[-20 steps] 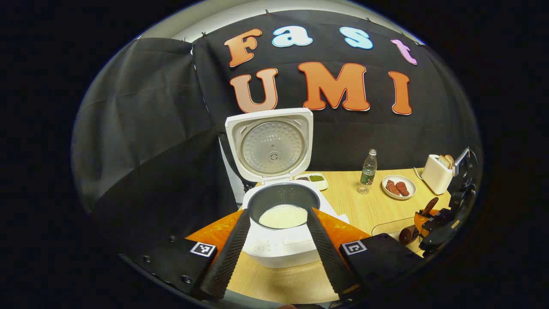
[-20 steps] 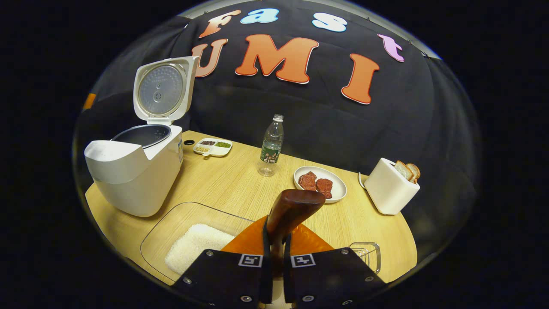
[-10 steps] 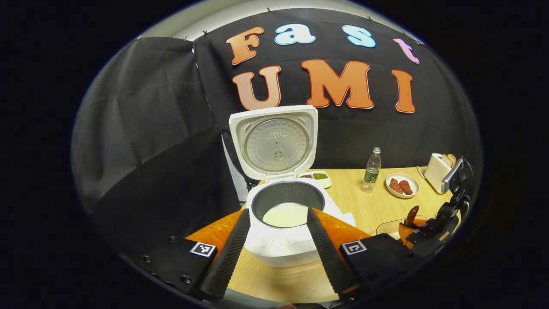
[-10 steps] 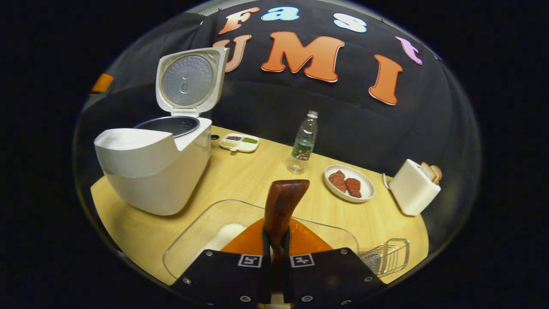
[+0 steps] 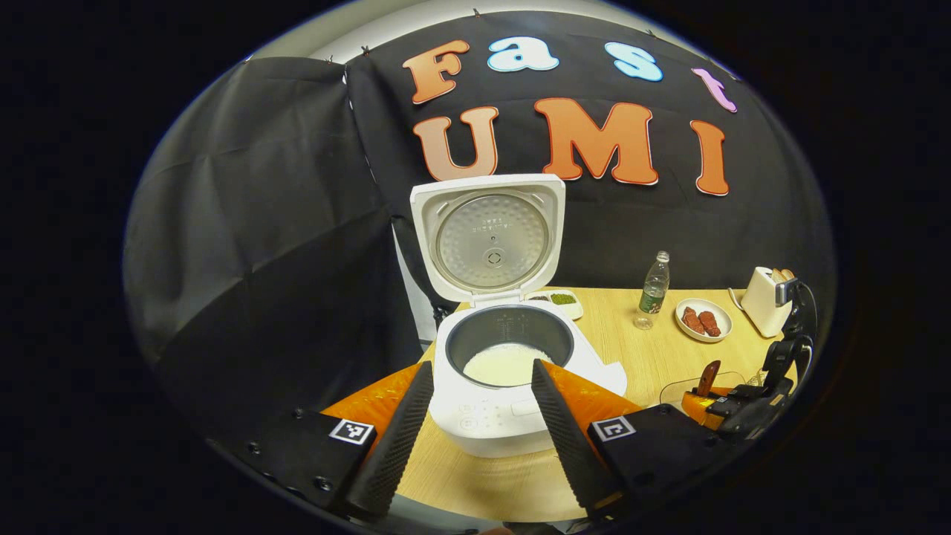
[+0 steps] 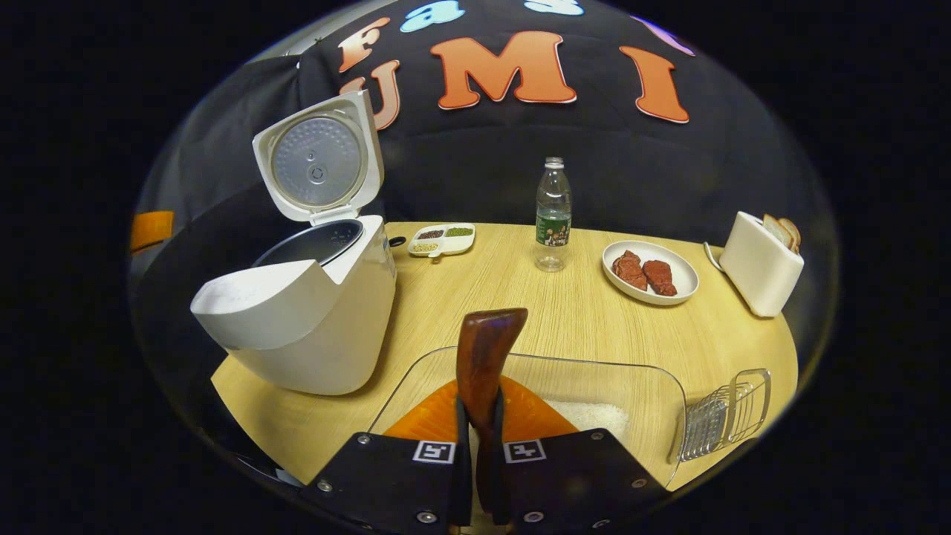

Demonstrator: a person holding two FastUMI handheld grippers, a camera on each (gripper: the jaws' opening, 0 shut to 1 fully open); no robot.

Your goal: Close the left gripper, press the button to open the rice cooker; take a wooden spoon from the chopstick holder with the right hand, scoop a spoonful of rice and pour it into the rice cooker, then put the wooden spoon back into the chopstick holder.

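Right gripper view: the right gripper [image 6: 481, 453] clamps the wooden spoon [image 6: 484, 364], handle pointing forward, above the rice tray [image 6: 654, 386]; the open rice cooker [image 6: 304, 319] sits left. The left gripper [image 5: 479, 438] is spread, empty.

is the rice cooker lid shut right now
No, the rice cooker has its lid swung up and standing open, so the inner pot with white rice at the bottom is exposed.

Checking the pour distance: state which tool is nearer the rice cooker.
Left. The left tool hovers open just in front of the rice cooker; the right tool, gripping the wooden spoon, sits farther away over the glass dish.
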